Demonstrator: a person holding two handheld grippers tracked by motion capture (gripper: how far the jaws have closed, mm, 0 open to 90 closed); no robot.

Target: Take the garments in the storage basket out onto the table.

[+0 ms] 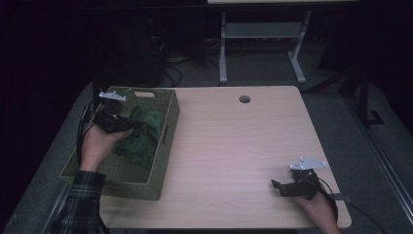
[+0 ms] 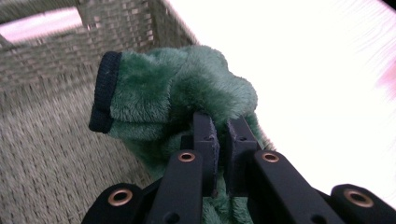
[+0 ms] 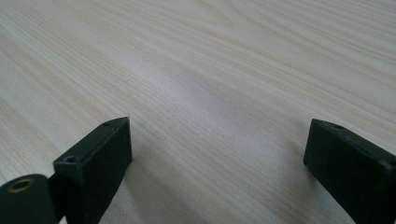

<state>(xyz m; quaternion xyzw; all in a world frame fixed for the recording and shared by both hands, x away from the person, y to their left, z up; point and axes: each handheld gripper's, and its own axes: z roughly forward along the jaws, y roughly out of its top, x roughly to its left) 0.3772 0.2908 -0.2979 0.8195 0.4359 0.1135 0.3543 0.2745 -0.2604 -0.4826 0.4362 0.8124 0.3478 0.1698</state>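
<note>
From the high view we see our left gripper [image 1: 127, 124] inside the olive woven basket [image 1: 165, 141], touching the fuzzy green fleece garment [image 1: 143, 139]. Its own view shows the jaws pinched on a thin fold; that small bite could slip if lifted. Our right gripper [image 3: 217, 154] rests spread apart above bare light wood table [image 3: 210, 60]. No writing is legible.
</note>
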